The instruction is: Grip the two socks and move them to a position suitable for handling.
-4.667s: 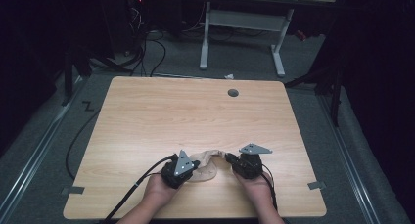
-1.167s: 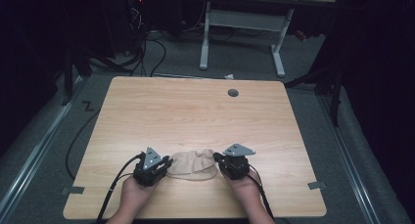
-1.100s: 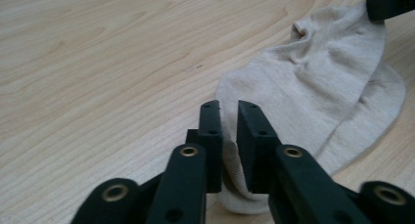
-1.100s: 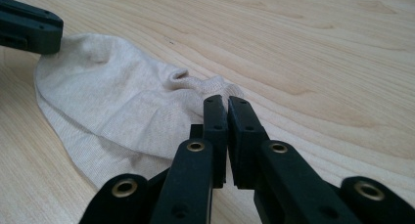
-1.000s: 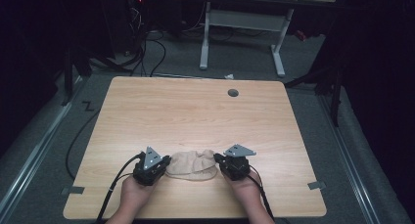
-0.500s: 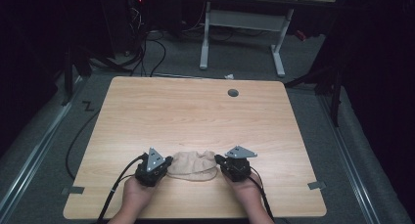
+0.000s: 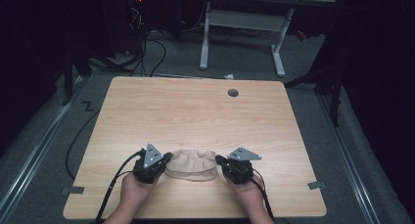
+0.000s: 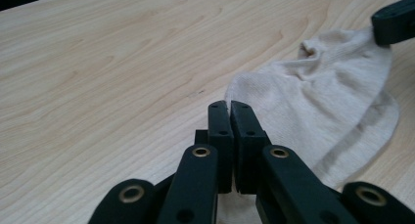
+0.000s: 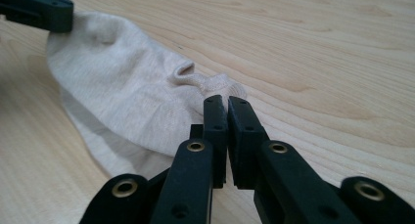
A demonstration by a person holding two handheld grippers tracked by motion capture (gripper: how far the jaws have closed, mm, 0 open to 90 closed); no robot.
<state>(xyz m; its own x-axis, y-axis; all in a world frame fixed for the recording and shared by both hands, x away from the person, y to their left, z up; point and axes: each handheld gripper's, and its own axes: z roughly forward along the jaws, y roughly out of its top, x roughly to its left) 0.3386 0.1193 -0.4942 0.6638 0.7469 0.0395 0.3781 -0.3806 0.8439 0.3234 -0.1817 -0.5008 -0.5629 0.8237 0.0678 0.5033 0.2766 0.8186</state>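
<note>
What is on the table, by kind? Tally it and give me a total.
Beige sock: 1
Hand-held gripper: 2, the left hand-held gripper at one end of the sock, the right hand-held gripper at the other
Round grommet hole in the tabletop: 1
Total: 4
</note>
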